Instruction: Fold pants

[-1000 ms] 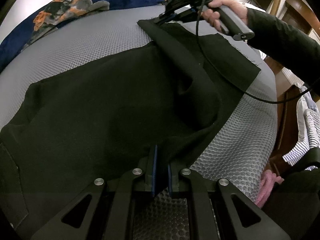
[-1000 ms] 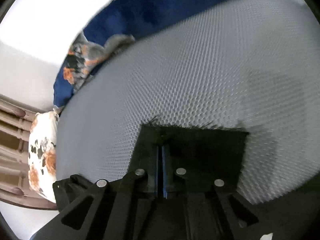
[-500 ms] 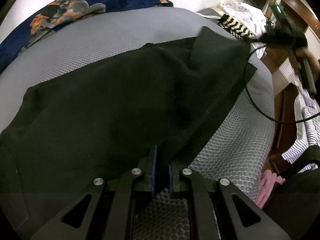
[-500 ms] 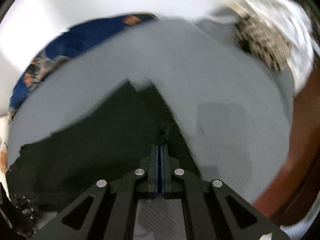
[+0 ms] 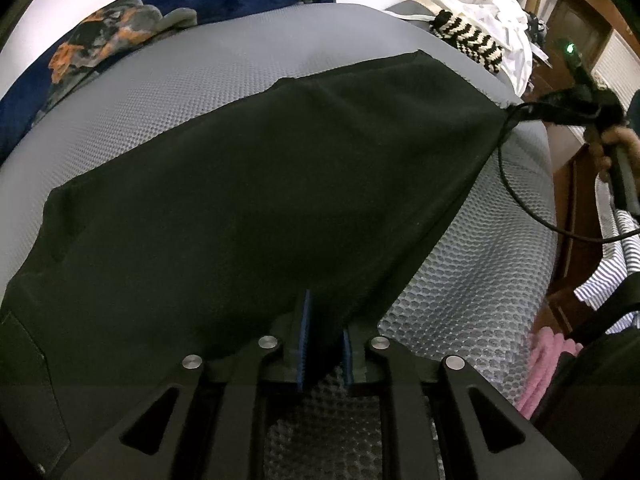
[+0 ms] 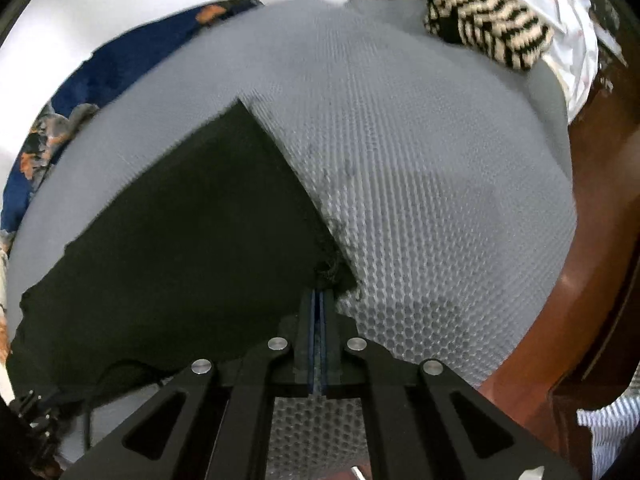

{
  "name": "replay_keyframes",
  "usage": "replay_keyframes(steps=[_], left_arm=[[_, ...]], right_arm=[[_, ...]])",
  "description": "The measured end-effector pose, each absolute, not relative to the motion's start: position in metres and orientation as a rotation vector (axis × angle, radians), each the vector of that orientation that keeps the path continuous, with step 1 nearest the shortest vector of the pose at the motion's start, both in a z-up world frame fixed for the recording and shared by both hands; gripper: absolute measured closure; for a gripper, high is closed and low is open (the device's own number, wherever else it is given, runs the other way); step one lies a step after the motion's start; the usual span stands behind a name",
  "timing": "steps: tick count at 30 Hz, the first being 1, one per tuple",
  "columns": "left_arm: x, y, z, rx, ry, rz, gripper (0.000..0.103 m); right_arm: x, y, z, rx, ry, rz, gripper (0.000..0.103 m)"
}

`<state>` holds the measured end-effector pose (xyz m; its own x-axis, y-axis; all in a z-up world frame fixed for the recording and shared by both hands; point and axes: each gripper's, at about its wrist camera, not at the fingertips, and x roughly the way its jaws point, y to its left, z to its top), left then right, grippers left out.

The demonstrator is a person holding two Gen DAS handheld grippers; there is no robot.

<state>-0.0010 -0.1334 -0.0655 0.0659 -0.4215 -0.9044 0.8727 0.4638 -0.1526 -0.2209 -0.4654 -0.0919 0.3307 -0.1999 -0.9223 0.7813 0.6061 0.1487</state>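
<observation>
Black pants (image 5: 256, 184) lie spread across a grey mesh mattress (image 5: 208, 64). My left gripper (image 5: 324, 320) is shut on the pants' near edge. My right gripper (image 5: 516, 114) is shut on the frayed hem corner at the right and holds the leg stretched out over the mattress. In the right wrist view the pants (image 6: 192, 240) run off to the left from that gripper (image 6: 319, 296), whose jaws are pressed together on the frayed corner.
A dark blue blanket with orange print (image 5: 120, 32) lies at the mattress's far side. A striped knit item (image 5: 468, 40) and white cloth (image 5: 508, 20) sit at the far right corner. Wooden furniture (image 6: 592, 240) borders the right. Pink cloth (image 5: 548, 360) lies low right.
My right gripper has carried the hem corner from the far middle of the mattress out to the right, unfolding the leg and pulling it flat. My left gripper has stayed in place.
</observation>
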Motion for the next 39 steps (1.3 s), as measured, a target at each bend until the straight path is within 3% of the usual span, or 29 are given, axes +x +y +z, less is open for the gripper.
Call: replay_keyframes(steps=[7,13,18,21,31,39], left_arm=[[0.010,-0.110,-0.044,0.436,1.119,-1.032,0.064],[0.042,-0.069,-0.024,0.245,1.089,-0.928,0.056],[0.073,-0.047,-0.031,0.185,1.105,-0.754,0.056],[0.084,-0.040,-0.035,0.158,1.104,-0.689,0.056],[0.101,-0.015,-0.040,0.100,1.129,-0.501,0.056],[0.104,-0.012,-0.033,0.090,1.131,-0.431,0.055]], right_arm=[[-0.222,-0.472,-0.087,0.672,0.992,-0.699,0.103],[-0.219,-0.473,-0.092,0.661,1.045,-0.670,0.097],[-0.221,-0.495,-0.058,0.712,0.963,-0.612,0.089],[-0.194,-0.514,-0.047,0.709,0.987,-0.505,0.079],[-0.082,-0.553,-0.061,0.653,1.096,-0.247,0.079],[-0.049,-0.570,-0.084,0.612,1.171,-0.216,0.079]])
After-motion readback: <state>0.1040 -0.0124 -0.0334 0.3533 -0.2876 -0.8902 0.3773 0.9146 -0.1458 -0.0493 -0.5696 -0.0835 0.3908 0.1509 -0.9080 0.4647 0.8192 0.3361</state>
